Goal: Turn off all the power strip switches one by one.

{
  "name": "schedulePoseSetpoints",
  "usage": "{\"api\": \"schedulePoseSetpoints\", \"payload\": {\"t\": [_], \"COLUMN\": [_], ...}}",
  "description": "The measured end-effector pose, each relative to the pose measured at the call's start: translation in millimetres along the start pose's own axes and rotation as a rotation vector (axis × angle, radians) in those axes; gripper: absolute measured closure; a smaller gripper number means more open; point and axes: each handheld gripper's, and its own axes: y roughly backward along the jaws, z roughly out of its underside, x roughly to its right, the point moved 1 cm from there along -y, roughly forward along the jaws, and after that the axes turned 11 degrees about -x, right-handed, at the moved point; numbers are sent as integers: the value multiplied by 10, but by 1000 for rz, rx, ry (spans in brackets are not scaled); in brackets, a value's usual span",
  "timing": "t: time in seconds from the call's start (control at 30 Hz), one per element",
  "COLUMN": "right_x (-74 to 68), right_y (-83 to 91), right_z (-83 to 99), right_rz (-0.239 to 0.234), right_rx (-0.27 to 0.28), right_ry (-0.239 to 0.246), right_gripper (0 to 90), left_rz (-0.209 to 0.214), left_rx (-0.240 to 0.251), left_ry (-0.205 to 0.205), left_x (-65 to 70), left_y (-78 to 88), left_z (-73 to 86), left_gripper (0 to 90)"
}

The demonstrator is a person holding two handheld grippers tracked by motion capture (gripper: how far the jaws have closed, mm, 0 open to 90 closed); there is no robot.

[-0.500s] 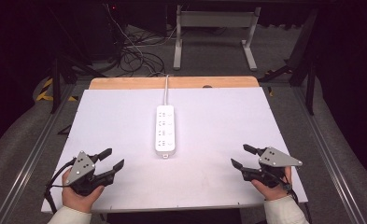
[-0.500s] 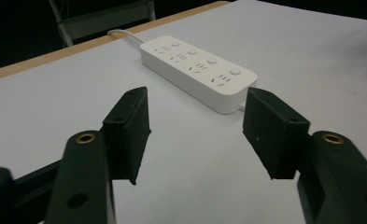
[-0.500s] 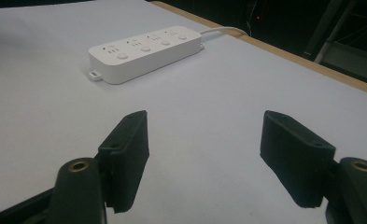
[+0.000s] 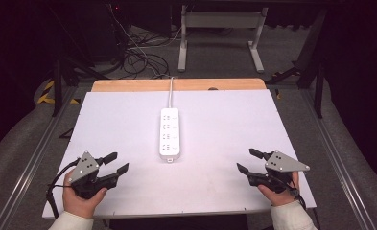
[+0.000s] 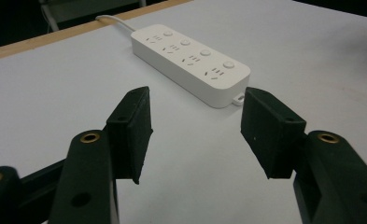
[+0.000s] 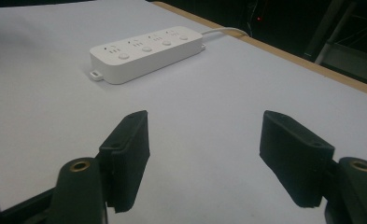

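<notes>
**Resting with jaws spread: two hand-held grippers flank a power strip**

Gaping wide, the black jaws of the left gripper [image 4: 115, 163] hold nothing; in the left gripper view [image 5: 196, 133] bare white table surface shows between them, and the power strip [image 5: 190, 60] lies beyond the gap, apart from both jaws. The jaws of the right gripper [image 4: 247, 161] are likewise spread wide and empty, with the strip [image 6: 146, 53] well ahead and to the left in the right gripper view [image 6: 204, 156].

Each gripper carries a grey three-cornered plate and is held by a hand: the left hand [image 4: 80, 201] at the near left corner of the table [image 4: 224, 124], the right hand [image 4: 277, 194] at the near right corner. White sleeves enter from the bottom edge.

The power strip [image 4: 170, 133], white with four rows of sockets and buttons, lies lengthwise at the table's middle, between the two grippers and farther from the person. Its white cord [image 4: 170, 93] runs over the far wooden edge [image 4: 128, 85]. Beyond the table, dark cables [image 4: 143, 57] lie on the floor beside a grey metal frame [image 4: 219, 33].
</notes>
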Motion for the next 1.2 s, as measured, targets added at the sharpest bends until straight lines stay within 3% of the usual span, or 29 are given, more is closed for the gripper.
{"api": "schedulePoseSetpoints", "payload": {"t": [0.2, 0.33, 0.7, 0.93, 1.07, 1.2], "right_x": [2, 0, 4, 0, 4, -5], "right_y": [-2, -5, -16, -14, -8, -8], "right_z": [0, 0, -3, 4, 9, 12], "right_rz": [0, -10, -22, -30, -31, -32], "right_rx": [1, 0, 1, 1, 0, -2], "right_ry": [2, 4, -12, -14, -17, -18], "right_gripper": [342, 340, 316, 316, 317, 317], "left_rz": [-5, 14, 47, 61, 104, 121], "left_rx": [-5, -20, -67, -85, -153, -145], "left_ry": [-7, -10, -40, -56, -105, -117], "left_x": [-12, -26, -58, -51, -31, -11], "left_y": [19, 23, -1, -117, -231, -332], "left_z": [-18, -54, -295, -502, -628, -782], "left_gripper": [414, 408, 403, 407, 401, 408]}}
